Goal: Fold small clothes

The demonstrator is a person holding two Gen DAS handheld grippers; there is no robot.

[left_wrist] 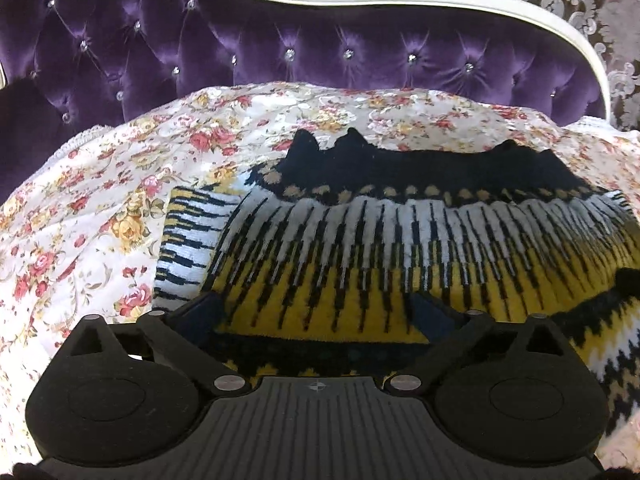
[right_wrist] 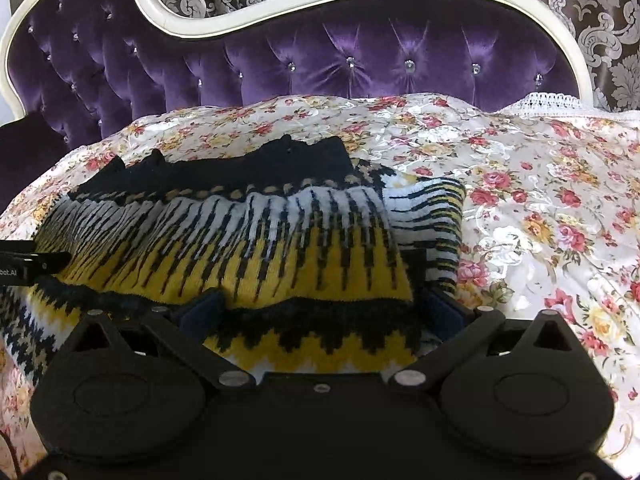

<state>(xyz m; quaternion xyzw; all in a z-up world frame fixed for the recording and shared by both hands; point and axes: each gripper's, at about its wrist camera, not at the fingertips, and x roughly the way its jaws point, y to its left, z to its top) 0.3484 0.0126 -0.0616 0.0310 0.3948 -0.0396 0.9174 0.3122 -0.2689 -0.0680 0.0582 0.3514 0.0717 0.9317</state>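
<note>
Lying across the middle of the floral bedspread [right_wrist: 520,200], well short of the purple tufted headboard [right_wrist: 360,52], the knitted sweater [left_wrist: 360,248] in black, white and yellow has its near part doubled over, a sleeve poking out on each side. Both tongs are spread wide at the near edge: the left gripper [left_wrist: 316,312] and the right gripper [right_wrist: 320,312] each straddle the folded hem without pinching it. The fold seems midway; next, I judge, each must close on the near edge and carry it toward the headboard evenly.
</note>
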